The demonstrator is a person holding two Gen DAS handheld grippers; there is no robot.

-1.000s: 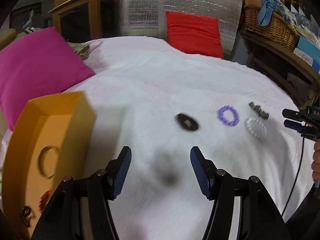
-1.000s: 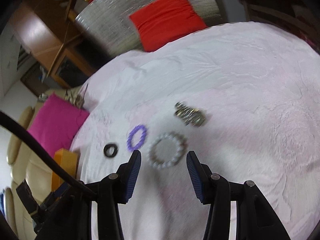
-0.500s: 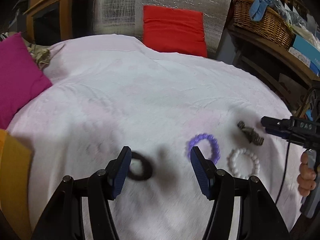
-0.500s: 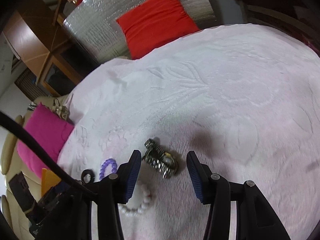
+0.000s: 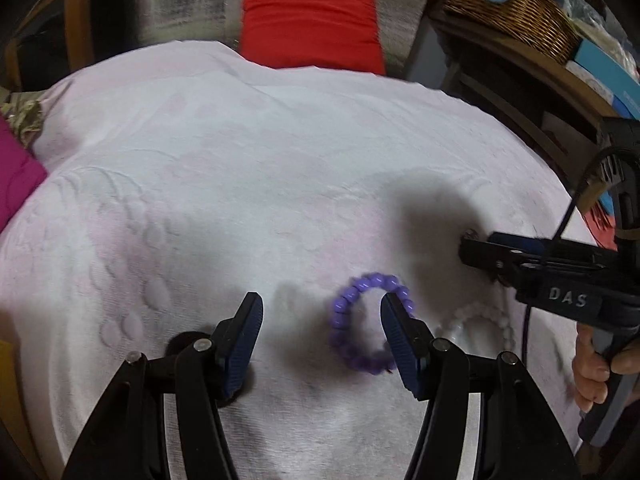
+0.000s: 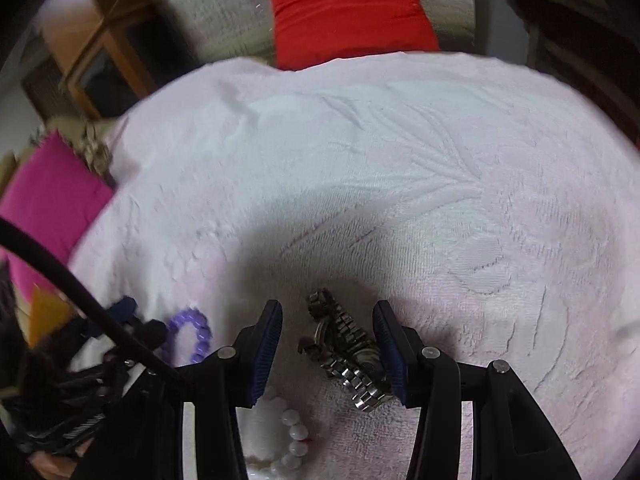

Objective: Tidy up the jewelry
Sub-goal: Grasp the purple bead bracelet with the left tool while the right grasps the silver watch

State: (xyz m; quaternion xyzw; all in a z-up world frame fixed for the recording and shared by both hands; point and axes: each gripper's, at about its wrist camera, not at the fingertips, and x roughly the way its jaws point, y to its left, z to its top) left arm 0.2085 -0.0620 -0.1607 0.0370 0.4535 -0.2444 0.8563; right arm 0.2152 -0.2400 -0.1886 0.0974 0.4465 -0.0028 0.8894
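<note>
Four pieces lie loose on the pale bedspread (image 5: 280,152), so by my judgement the sorting is far from finished; none of them is lifted, and no piece can be seen put away in these views; only a sliver of an orange box (image 6: 46,314) shows at the left edge of the right wrist view, its inside hidden. The left gripper (image 5: 322,330) hangs low in its frame with jaws spread and nothing pinched; the purple bracelet (image 5: 360,322) lies flat just inside the right-hand finger, partly behind it, and whether that pad touches the beads I cannot tell; a black ring (image 5: 188,340) lies behind the left-hand finger at lower left, mostly hidden. The right gripper (image 6: 328,344) likewise stands with jaws spread, straddling the metal watch (image 6: 346,350), which lies lengthwise between the fingers, close to the right-hand one; contact cannot be told, so no grip is shown. A white bead bracelet (image 6: 290,436) sits at the bottom of that frame, partly under the left-hand finger. Count: one purple bracelet, one white bracelet, one watch, one black ring; two grippers; one red cushion (image 5: 310,24) at top centre, one pink cushion (image 6: 48,208) at left, one wicker basket (image 5: 508,16) at upper right. Left to do, as I judge: pick up and stow all four.
</note>
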